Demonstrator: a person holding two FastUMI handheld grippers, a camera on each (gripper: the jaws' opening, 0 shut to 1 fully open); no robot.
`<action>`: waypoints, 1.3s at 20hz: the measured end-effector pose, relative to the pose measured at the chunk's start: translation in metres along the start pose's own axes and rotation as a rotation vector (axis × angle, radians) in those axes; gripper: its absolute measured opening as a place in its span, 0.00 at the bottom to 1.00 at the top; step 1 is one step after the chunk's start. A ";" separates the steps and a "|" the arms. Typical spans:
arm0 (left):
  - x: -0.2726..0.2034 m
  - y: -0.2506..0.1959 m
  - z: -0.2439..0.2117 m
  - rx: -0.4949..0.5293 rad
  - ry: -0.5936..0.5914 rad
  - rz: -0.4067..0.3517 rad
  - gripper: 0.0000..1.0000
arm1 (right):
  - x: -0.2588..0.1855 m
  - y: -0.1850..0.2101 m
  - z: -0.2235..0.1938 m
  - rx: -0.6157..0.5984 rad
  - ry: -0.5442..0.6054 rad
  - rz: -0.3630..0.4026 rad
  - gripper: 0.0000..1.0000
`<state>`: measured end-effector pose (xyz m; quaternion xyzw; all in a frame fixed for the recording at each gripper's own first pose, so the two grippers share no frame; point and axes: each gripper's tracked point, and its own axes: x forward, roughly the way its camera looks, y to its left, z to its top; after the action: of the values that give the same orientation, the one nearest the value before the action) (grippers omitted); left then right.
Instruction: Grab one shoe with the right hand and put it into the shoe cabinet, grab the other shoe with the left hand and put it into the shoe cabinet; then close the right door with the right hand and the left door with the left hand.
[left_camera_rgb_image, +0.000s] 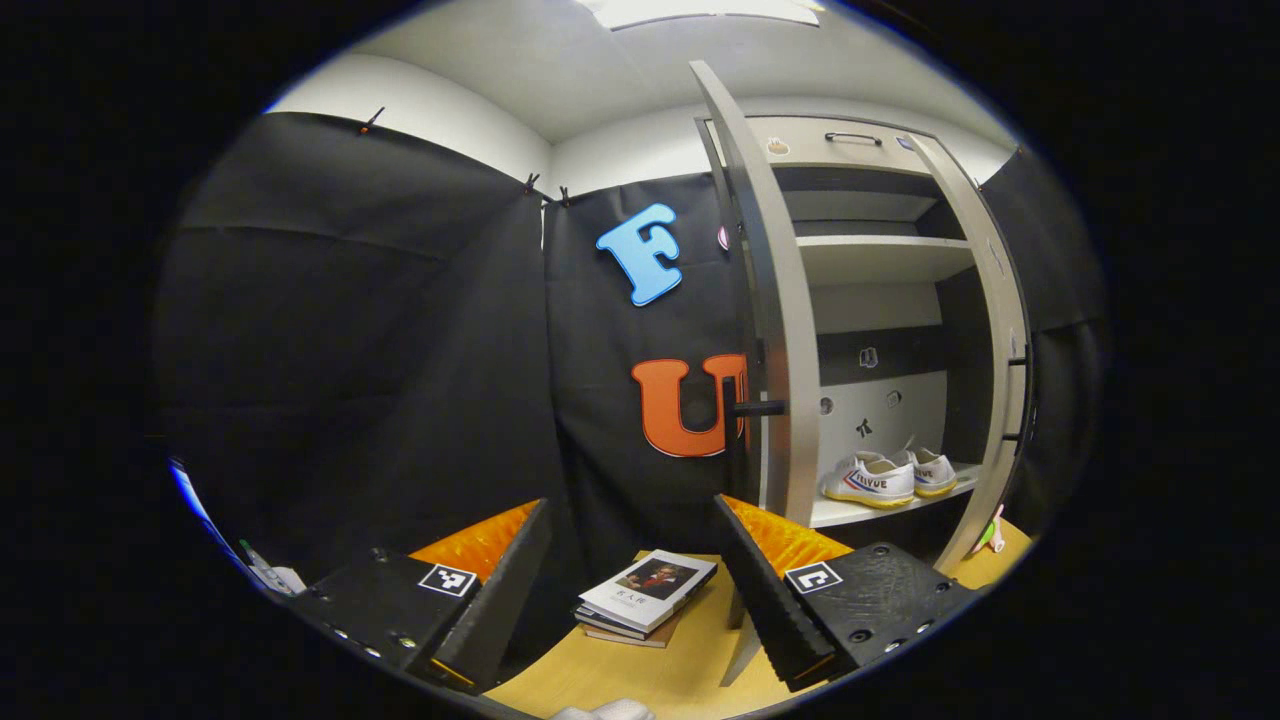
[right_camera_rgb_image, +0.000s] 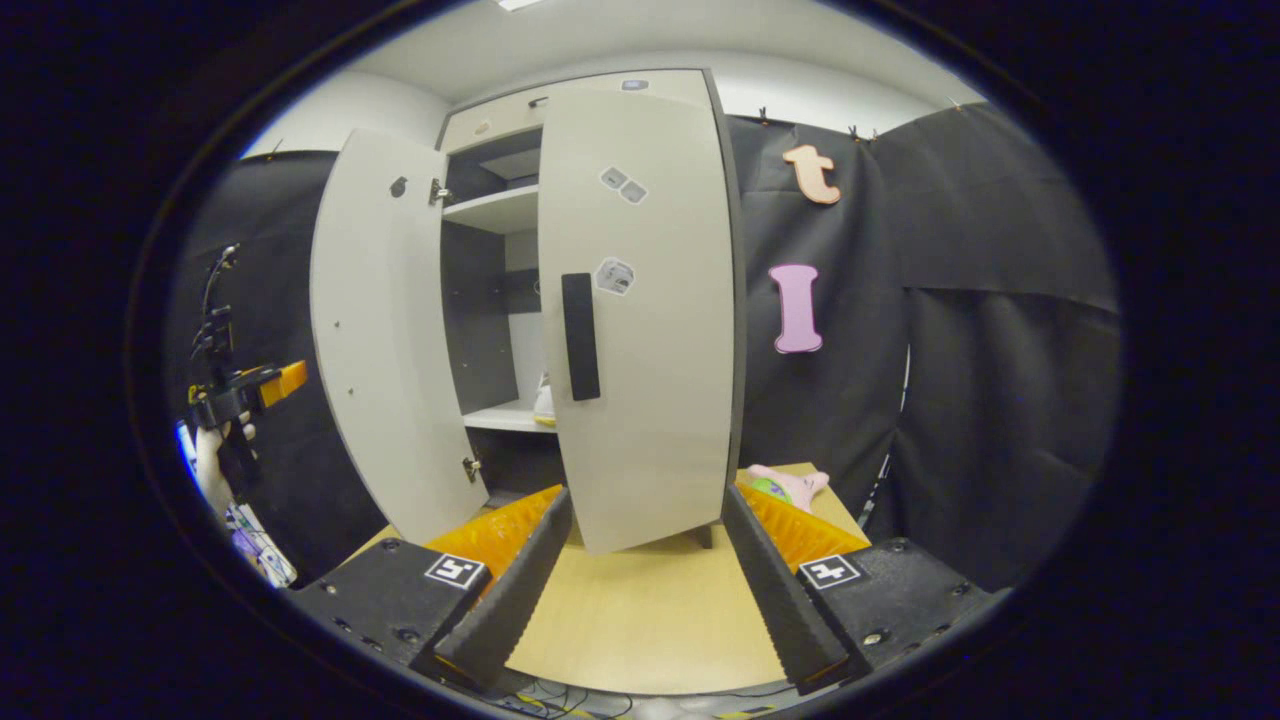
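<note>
The left gripper (left_camera_rgb_image: 632, 585) hung with its fingers spread and empty above the pale wooden tabletop (left_camera_rgb_image: 690, 665), over a small stack of paperback books (left_camera_rgb_image: 645, 598), facing the edge of the tall grey cabinet's left door (left_camera_rgb_image: 775, 330), which stood wide open. The right gripper (right_camera_rgb_image: 645, 580), fingers likewise apart and empty, faced the partly closed right door (right_camera_rgb_image: 645, 300) with its dark vertical handle (right_camera_rgb_image: 580, 335). Both white canvas shoes (left_camera_rgb_image: 888, 477) sat side by side on the cabinet's lower shelf (left_camera_rgb_image: 850, 510); a pink plush toy (right_camera_rgb_image: 790, 487) lay at the tabletop's far right corner.

Right door (right_camera_rgb_image: 640, 300) apparently half-shut, narrowing the cabinet opening (right_camera_rgb_image: 495, 300).
</note>
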<state>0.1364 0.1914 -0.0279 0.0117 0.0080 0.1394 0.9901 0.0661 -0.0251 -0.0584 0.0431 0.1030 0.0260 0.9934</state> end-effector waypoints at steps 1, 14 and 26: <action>0.008 0.000 -0.002 0.008 0.006 -0.004 0.96 | -0.004 0.001 -0.003 0.002 0.004 -0.008 0.99; 0.024 -0.017 -0.008 0.008 0.016 -0.035 0.86 | -0.020 0.001 -0.002 0.003 0.004 -0.007 0.99; 0.004 -0.118 -0.002 -0.024 0.012 -0.229 0.86 | -0.023 -0.001 -0.006 -0.012 0.010 0.025 0.99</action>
<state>0.1730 0.0790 -0.0325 -0.0020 0.0136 0.0254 0.9996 0.0419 -0.0267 -0.0599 0.0384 0.1072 0.0392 0.9927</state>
